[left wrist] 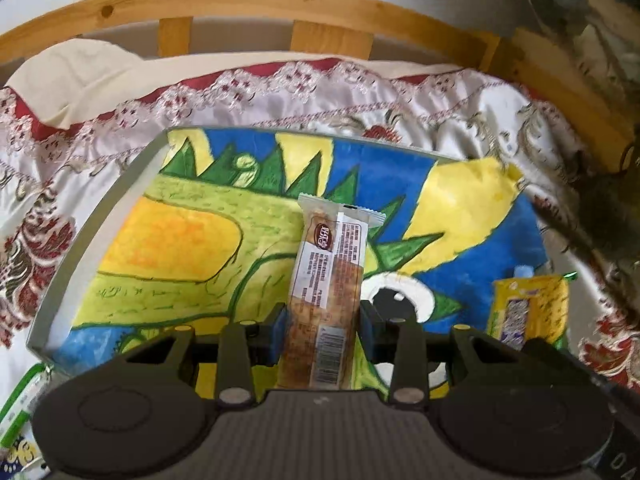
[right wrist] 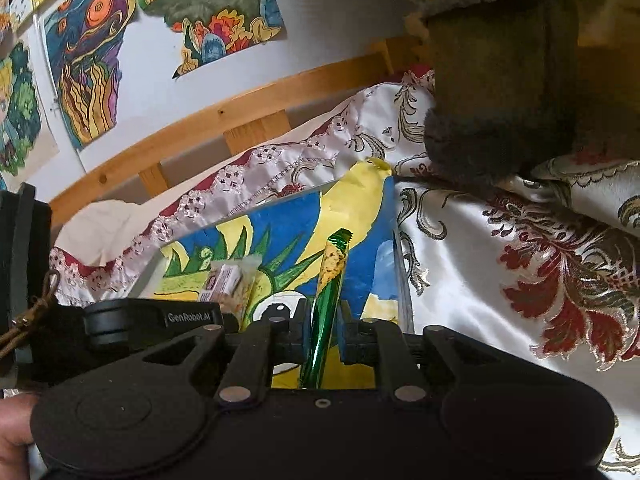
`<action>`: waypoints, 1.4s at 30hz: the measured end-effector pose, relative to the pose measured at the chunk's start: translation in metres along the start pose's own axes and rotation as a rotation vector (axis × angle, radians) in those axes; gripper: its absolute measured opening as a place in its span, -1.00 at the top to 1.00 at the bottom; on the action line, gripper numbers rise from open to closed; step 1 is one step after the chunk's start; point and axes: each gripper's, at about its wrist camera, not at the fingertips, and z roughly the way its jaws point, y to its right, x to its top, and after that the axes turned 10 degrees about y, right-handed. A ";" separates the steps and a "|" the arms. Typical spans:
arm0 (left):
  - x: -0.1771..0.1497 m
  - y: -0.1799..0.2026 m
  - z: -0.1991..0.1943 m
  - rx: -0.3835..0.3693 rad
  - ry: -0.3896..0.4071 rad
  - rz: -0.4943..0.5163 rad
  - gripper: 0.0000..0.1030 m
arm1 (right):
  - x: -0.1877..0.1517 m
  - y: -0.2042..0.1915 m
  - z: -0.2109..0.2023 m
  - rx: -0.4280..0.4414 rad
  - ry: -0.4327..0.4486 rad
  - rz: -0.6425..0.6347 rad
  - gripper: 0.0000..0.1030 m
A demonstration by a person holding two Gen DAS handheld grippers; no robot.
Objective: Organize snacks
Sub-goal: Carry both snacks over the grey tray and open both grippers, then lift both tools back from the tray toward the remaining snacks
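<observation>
Left claw (left wrist: 322,334) pinching brown snack bar (left wrist: 328,280), right claw (right wrist: 322,332) nearly closed, pinching green stick packet (right wrist: 326,300)

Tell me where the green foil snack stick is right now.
In the right wrist view, the green foil snack stick stands pinched in the right claw, over the right side of the painted tray, right of the brown snack bar.
</observation>
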 end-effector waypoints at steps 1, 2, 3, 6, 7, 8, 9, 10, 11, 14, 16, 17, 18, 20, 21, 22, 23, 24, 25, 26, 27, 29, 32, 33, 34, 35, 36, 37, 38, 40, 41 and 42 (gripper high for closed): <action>-0.001 0.000 0.001 0.010 -0.010 0.000 0.22 | 0.000 0.000 0.000 -0.006 -0.004 -0.007 0.70; -0.002 0.000 0.001 0.016 -0.008 -0.001 0.22 | 0.000 0.000 0.000 -0.013 -0.009 -0.013 0.69; -0.002 0.000 0.000 0.017 -0.006 -0.001 0.22 | 0.000 -0.001 0.000 -0.019 -0.010 -0.016 0.68; 0.000 0.001 -0.001 0.029 -0.014 0.010 0.13 | 0.002 0.003 0.001 -0.038 -0.019 -0.010 0.55; 0.001 0.001 -0.002 0.033 -0.013 0.015 0.02 | 0.002 0.005 0.001 -0.041 -0.020 -0.005 0.54; 0.002 0.001 -0.004 0.035 -0.009 0.018 -0.12 | 0.003 0.006 0.000 -0.045 -0.015 -0.001 0.50; 0.004 0.001 -0.007 0.035 -0.002 0.018 -0.20 | 0.004 0.007 -0.001 -0.045 -0.013 0.000 0.45; 0.005 0.000 -0.011 0.035 0.007 0.015 -0.33 | 0.006 0.008 -0.002 -0.044 -0.009 0.002 0.34; 0.007 -0.001 -0.015 0.034 0.015 0.013 -0.41 | 0.008 0.008 -0.004 -0.044 -0.002 0.004 0.24; 0.011 -0.005 -0.032 0.031 0.047 0.008 -0.59 | 0.014 0.006 -0.015 -0.047 0.030 -0.010 0.02; 0.012 -0.010 -0.049 0.031 0.083 0.007 -0.68 | 0.017 0.002 -0.025 -0.047 0.059 -0.026 -0.18; 0.012 -0.012 -0.057 0.033 0.101 0.009 -0.72 | 0.018 0.001 -0.032 -0.042 0.076 -0.033 -0.32; 0.012 -0.015 -0.067 0.033 0.120 0.012 -0.75 | 0.019 -0.001 -0.040 -0.035 0.097 -0.039 -0.39; 0.011 -0.020 -0.086 0.036 0.156 0.019 -0.89 | 0.021 -0.005 -0.056 -0.015 0.134 -0.047 -0.62; 0.010 -0.023 -0.098 0.039 0.178 0.022 -0.93 | 0.021 -0.006 -0.064 -0.006 0.150 -0.051 -0.64; 0.009 -0.025 -0.109 0.044 0.198 0.025 -0.96 | 0.021 -0.010 -0.074 0.004 0.170 -0.062 -0.69; 0.007 -0.028 -0.120 0.045 0.217 0.025 -0.98 | 0.021 -0.013 -0.082 0.010 0.185 -0.074 -0.74; 0.004 -0.032 -0.132 0.043 0.236 0.027 -0.99 | 0.020 -0.017 -0.093 0.016 0.205 -0.093 -0.77; 0.001 -0.034 -0.143 0.041 0.251 0.029 -0.99 | 0.019 -0.022 -0.102 0.023 0.223 -0.110 -0.82; -0.003 -0.038 -0.155 0.041 0.267 0.029 -0.99 | 0.018 -0.027 -0.112 0.026 0.243 -0.128 -0.88; -0.008 -0.043 -0.168 0.044 0.287 0.026 -0.99 | 0.017 -0.031 -0.122 0.026 0.262 -0.142 -0.91; -0.018 -0.052 -0.190 0.052 0.319 0.023 -0.99 | 0.013 -0.039 -0.142 0.032 0.294 -0.157 -0.98; -0.030 -0.066 -0.221 0.065 0.336 0.048 -0.99 | 0.003 -0.049 -0.171 0.049 0.315 -0.171 -0.98; -0.034 -0.070 -0.231 0.072 0.340 0.056 -0.99 | -0.002 -0.052 -0.182 0.056 0.319 -0.181 -0.98; -0.038 -0.075 -0.242 0.078 0.347 0.066 -0.99 | -0.006 -0.056 -0.190 0.059 0.320 -0.188 -0.98; -0.042 -0.079 -0.252 0.086 0.353 0.075 -0.99 | -0.010 -0.059 -0.199 0.062 0.322 -0.192 -0.99; -0.048 -0.083 -0.263 0.095 0.359 0.084 -0.99 | -0.014 -0.063 -0.206 0.067 0.323 -0.198 -0.99; -0.052 -0.087 -0.273 0.104 0.363 0.091 -0.99 | -0.019 -0.067 -0.215 0.070 0.324 -0.206 -0.99; -0.056 -0.091 -0.282 0.113 0.365 0.097 -0.99 | -0.023 -0.071 -0.223 0.071 0.325 -0.214 -0.99; -0.067 -0.099 -0.300 0.128 0.361 0.104 -0.99 | -0.032 -0.077 -0.239 0.077 0.322 -0.228 -0.99; -0.072 -0.103 -0.308 0.137 0.357 0.103 -0.99 | -0.037 -0.079 -0.246 0.080 0.321 -0.233 -0.99; -0.078 -0.107 -0.317 0.146 0.351 0.099 -0.99 | -0.041 -0.081 -0.253 0.083 0.319 -0.236 -0.99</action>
